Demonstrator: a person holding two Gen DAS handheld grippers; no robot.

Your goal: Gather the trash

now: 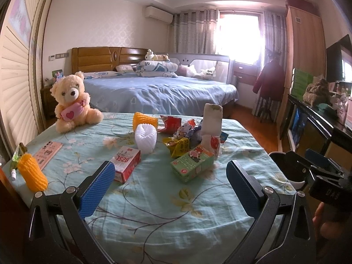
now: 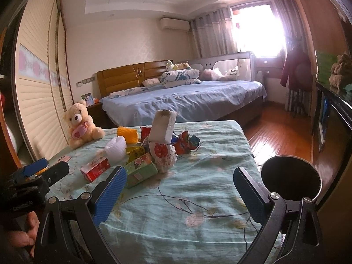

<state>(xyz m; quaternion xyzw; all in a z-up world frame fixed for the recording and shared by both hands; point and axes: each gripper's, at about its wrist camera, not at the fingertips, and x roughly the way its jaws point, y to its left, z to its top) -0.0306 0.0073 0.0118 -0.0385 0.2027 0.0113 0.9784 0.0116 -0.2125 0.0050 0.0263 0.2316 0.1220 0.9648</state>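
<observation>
Where right looks: bin (image 2: 290, 176) (black) — rimmed.

The right gripper (image 2: 179, 189) is hovering wide open over the table (image 2: 176, 209), trash pile (image 2: 154, 151) ahead, bin (image 2: 290, 176) beside.

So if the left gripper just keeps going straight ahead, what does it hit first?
Probably the green carton: it lies on the tablecloth just ahead of the open left gripper, slightly right of centre. Depth is hard to judge here.
</observation>
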